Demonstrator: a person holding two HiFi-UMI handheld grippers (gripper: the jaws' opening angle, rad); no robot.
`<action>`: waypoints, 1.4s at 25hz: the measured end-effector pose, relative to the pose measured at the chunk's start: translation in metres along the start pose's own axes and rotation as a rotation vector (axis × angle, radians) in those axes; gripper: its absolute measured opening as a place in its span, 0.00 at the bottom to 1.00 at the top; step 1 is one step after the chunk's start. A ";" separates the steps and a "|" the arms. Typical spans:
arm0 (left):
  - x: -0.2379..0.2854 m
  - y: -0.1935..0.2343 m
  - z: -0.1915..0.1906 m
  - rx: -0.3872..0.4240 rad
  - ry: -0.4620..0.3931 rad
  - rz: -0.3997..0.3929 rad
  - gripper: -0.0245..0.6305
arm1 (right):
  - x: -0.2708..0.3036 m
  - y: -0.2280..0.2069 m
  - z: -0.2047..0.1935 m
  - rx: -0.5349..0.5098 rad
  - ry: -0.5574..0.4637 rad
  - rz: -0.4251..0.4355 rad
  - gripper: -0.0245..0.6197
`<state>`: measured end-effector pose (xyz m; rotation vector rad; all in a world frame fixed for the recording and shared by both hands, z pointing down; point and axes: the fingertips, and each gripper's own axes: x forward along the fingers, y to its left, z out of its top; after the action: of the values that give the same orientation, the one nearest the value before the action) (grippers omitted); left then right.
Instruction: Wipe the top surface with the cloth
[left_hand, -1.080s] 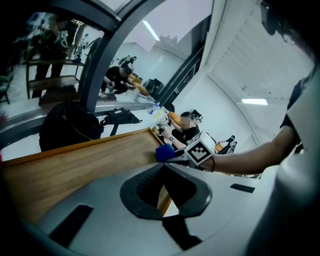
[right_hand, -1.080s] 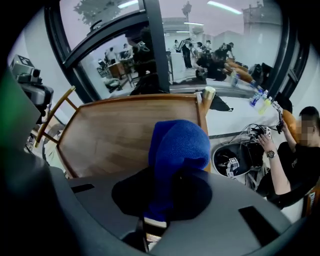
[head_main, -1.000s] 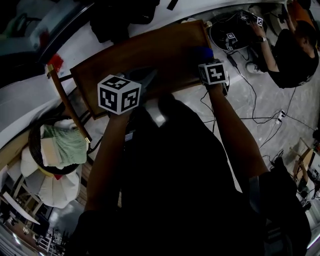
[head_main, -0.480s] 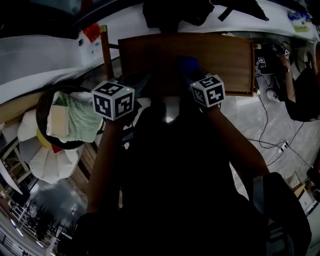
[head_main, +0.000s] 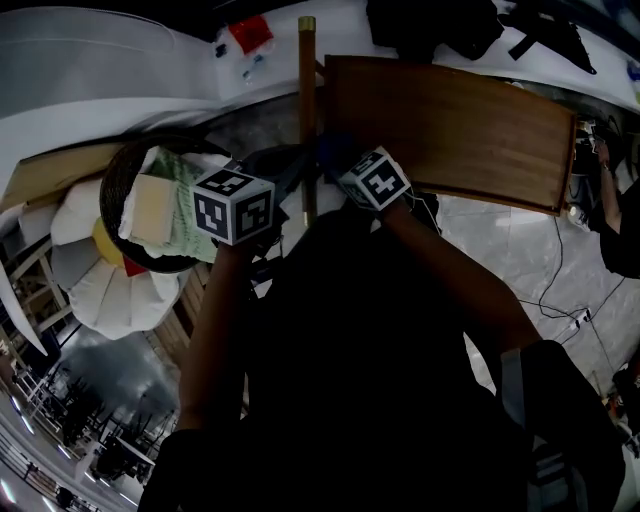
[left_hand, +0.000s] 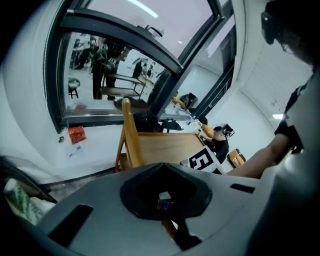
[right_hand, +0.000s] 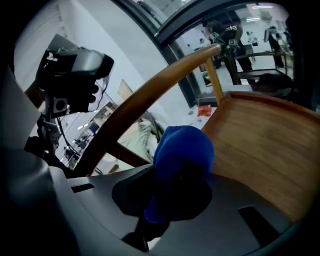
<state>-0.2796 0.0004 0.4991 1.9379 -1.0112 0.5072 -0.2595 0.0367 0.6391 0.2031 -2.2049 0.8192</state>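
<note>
A: While the wipe seems only about to start, what is listed, left to right?

B: Item: left gripper (left_hand: 167, 212), jaws pressed together, empty. Item: right gripper (right_hand: 165, 205), pinching the blue cloth (right_hand: 182, 147). It is bunched with no clear long axis and points forward at the left end of the top surface (head_main: 450, 125); contact uncertain. Next, likely: press down and sweep right along the board's length.

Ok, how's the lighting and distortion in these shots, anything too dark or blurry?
Head view: the person's torso is nearly black, edges bowed by fisheye. Left gripper view: bright, window frame curved by the lens. Right gripper view: blue cloth soft up close, wooden top sharper.
</note>
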 end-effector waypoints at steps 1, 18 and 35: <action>-0.002 0.003 -0.002 -0.004 0.000 -0.001 0.05 | 0.007 0.001 -0.004 -0.029 0.033 -0.007 0.13; 0.051 -0.040 -0.013 0.035 0.106 -0.089 0.05 | -0.017 -0.034 -0.049 -0.192 0.145 -0.076 0.13; 0.199 -0.198 0.020 0.099 0.184 -0.304 0.05 | -0.202 -0.162 -0.174 0.033 0.093 -0.275 0.13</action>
<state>-0.0030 -0.0490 0.5202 2.0445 -0.5722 0.5568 0.0490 -0.0044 0.6637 0.4643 -2.0210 0.6979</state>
